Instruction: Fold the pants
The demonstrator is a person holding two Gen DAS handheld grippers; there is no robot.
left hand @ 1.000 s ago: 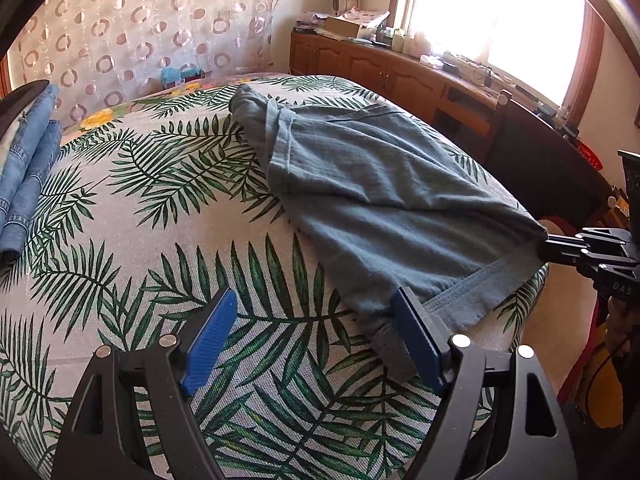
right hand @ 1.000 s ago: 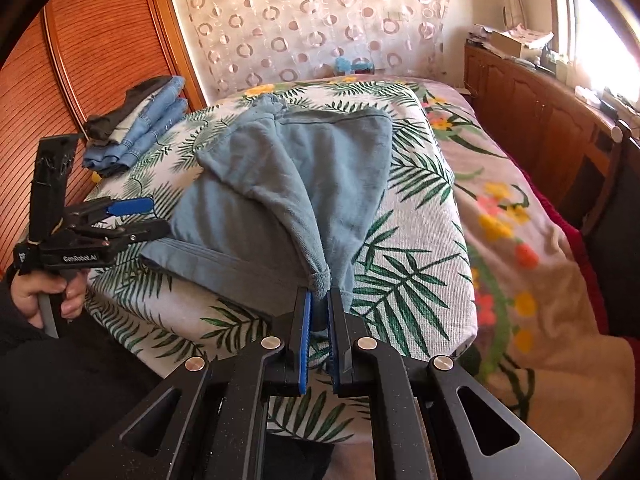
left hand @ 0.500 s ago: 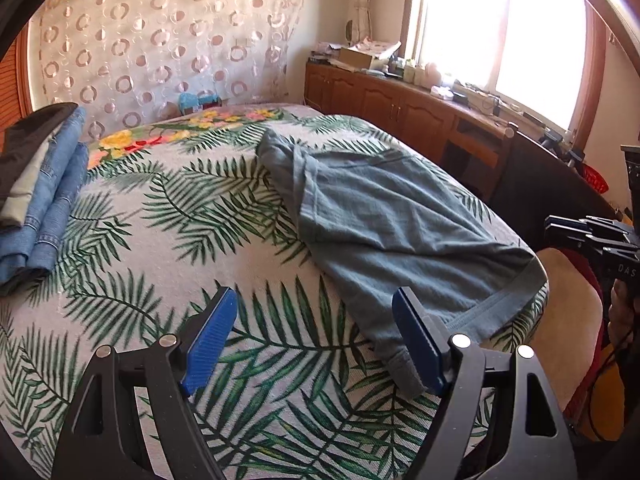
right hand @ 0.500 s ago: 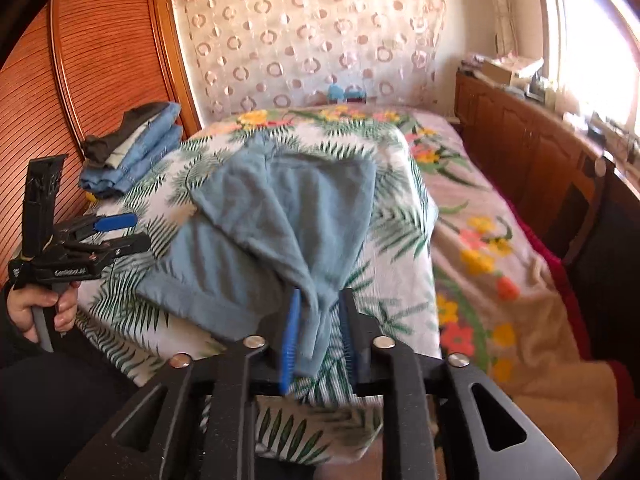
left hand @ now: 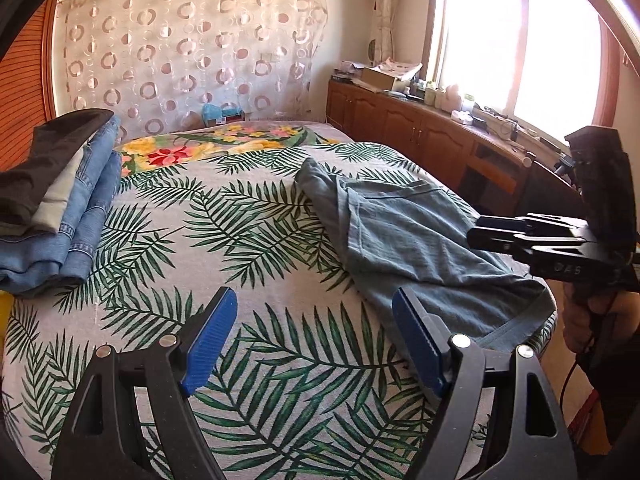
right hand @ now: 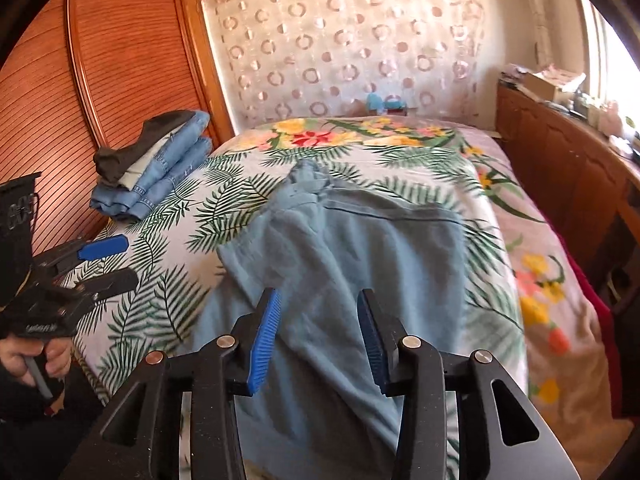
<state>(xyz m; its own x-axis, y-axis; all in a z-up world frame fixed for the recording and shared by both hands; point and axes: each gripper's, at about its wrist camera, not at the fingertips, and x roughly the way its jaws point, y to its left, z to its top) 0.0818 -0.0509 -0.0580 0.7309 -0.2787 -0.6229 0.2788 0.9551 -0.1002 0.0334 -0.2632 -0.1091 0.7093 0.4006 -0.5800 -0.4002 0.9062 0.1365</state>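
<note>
**A:** On the left wrist view, what do we mark first?

**B:** We mark the pants (left hand: 420,248), grey-blue, lying folded on the right half of the bed (left hand: 240,240), their near hem reaching the bed's near right edge. The left gripper (left hand: 316,338) hangs over bare leaf-print cover with its jaws spread wide and nothing between them; the cloth lies just beyond the right-hand finger, and we cannot tell whether it touches. The right gripper (left hand: 504,236) enters from the right edge, above the pants' right side.

**A:** And across the right wrist view?

**B:** We see the right gripper (right hand: 318,340) with its jaws partly apart. They have just been opening, and the pants (right hand: 360,248) lie under and between them, the pads no longer pressing the cloth. The left gripper (right hand: 106,262) stands well to the left, a hand (right hand: 36,360) on its handle, clear of the garment.

**A:** How far along do we judge the task?

**B:** We judge one fold laid: the legs appear doubled over each other, both grippers free. A further fold to shorten the bundle probably remains, and perhaps a move to the stack of folded clothes (right hand: 156,164) at far left.
</note>
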